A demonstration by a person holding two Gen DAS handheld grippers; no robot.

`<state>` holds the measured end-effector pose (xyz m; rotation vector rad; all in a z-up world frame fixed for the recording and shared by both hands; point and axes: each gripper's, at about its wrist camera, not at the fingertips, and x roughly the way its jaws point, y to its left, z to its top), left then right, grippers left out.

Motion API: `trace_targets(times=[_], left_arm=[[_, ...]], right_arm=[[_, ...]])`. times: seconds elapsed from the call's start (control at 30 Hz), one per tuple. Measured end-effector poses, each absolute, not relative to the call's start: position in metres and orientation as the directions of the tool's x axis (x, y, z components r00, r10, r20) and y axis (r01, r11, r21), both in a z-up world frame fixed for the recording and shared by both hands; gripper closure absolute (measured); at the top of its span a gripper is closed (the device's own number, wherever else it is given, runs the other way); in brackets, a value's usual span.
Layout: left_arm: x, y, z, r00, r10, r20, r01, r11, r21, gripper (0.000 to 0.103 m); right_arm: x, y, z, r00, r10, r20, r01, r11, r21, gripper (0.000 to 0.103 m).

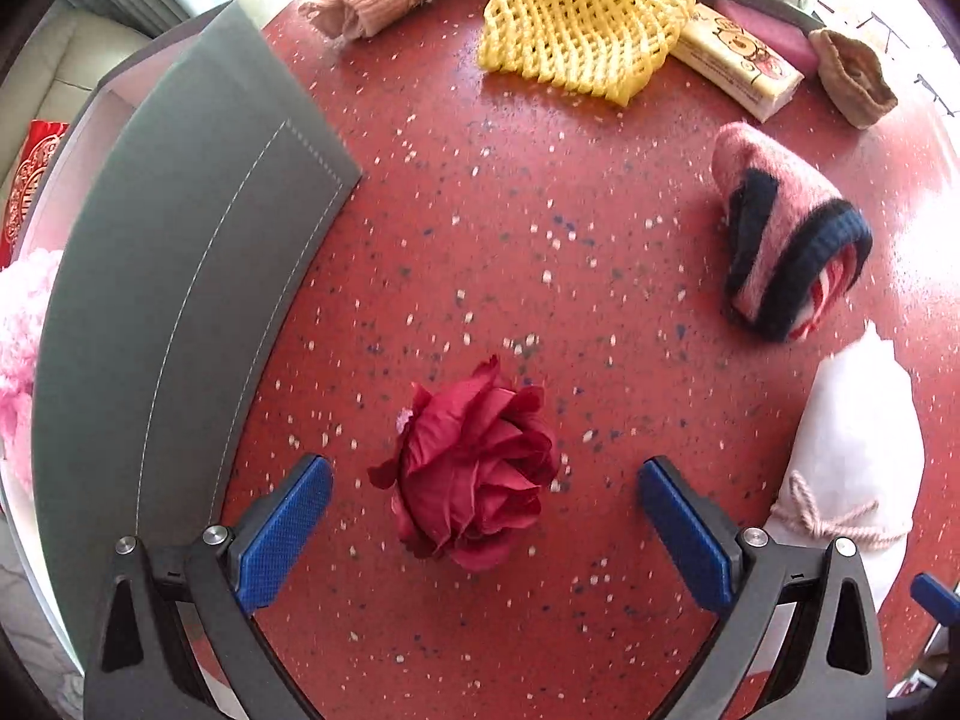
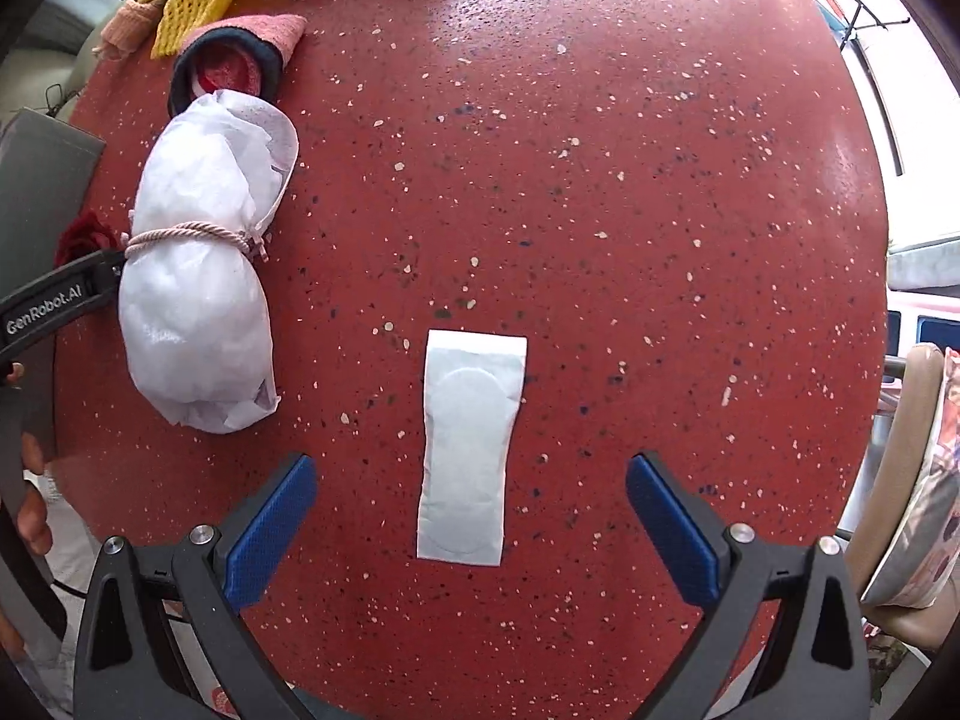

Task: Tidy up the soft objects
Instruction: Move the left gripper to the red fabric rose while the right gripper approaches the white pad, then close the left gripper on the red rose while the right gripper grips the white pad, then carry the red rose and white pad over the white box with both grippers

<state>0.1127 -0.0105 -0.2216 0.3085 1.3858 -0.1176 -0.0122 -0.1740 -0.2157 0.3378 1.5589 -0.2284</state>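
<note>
Both grippers stand wide and empty over the red table (image 2: 600,180), the left gripper (image 1: 483,531) straddling a red fabric rose (image 1: 474,474), the right gripper (image 2: 471,525) straddling a flat white pad (image 2: 471,444), whose thinness could let closing fingers skid over it.

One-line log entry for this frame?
left gripper: open, straddling red fabric rose | right gripper: open, straddling flat white pad | nothing grasped
</note>
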Motion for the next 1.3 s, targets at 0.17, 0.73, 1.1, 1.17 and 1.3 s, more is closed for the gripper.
trace_targets(times=[0.17,0.73,1.1,1.17,1.3], left_arm=[[0.133,-0.009,-0.223,0.159,0.034,-0.987,0.262,0.962,0.075,0.000],[0.156,-0.014,-0.212,0.124,0.003,-0.992,0.325,0.945,0.043,0.068],[0.122,-0.001,-0.198,0.122,-0.036,-0.992,0.369,0.929,0.011,0.071],[0.114,-0.003,-0.192,0.126,-0.043,-0.991,0.379,0.926,0.008,0.071],[0.094,-0.009,-0.185,0.143,-0.046,-0.989,0.402,0.915,0.016,0.071]], right_arm=[[-0.004,-0.165,-0.225,-0.018,0.015,-1.000,0.345,0.938,0.008,0.000],[-0.023,-0.151,-0.205,0.008,0.016,-1.000,0.328,0.944,0.018,0.079],[-0.054,-0.169,-0.190,0.060,0.134,-0.989,0.387,0.910,0.147,0.079],[-0.061,-0.171,-0.185,0.059,0.133,-0.989,0.388,0.910,0.146,0.079],[-0.072,-0.169,-0.172,0.066,0.130,-0.989,0.379,0.914,0.145,0.079]])
